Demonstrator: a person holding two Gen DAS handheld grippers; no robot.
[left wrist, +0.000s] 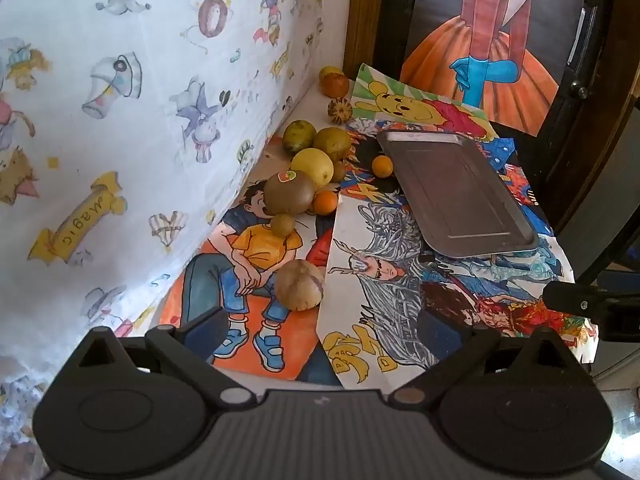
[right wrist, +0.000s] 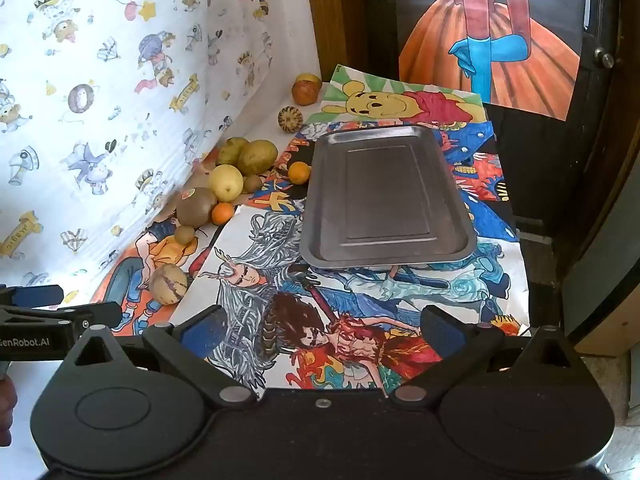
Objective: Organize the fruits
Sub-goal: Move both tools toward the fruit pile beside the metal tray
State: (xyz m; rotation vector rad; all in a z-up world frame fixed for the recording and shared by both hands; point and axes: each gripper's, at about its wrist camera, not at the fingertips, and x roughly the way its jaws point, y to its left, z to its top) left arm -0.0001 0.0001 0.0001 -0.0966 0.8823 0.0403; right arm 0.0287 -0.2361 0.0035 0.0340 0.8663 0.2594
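Several fruits lie along the left wall on a table covered with drawings. Nearest is a beige striped fruit point(left wrist: 299, 285) point(right wrist: 168, 283). Behind it are a small kiwi point(left wrist: 283, 225), a large brown stickered fruit point(left wrist: 290, 193) point(right wrist: 197, 206), a small orange point(left wrist: 325, 202) point(right wrist: 223, 213), a yellow lemon point(left wrist: 312, 167) point(right wrist: 226, 182) and greenish fruits point(left wrist: 332, 143). Another orange point(left wrist: 382, 166) point(right wrist: 299, 172) sits beside an empty metal tray point(left wrist: 460, 196) point(right wrist: 384, 200). My left gripper point(left wrist: 320, 326) is open and empty, just short of the beige fruit. My right gripper point(right wrist: 324, 326) is open and empty, in front of the tray.
More fruits sit at the far corner: a striped round one point(left wrist: 340, 111) point(right wrist: 291, 119) and an orange-brown one point(left wrist: 335, 84) point(right wrist: 305, 92). A cartoon-print sheet point(left wrist: 140, 120) covers the left wall. A dark cabinet with a poster point(right wrist: 492, 40) stands behind. The table edge drops off at right.
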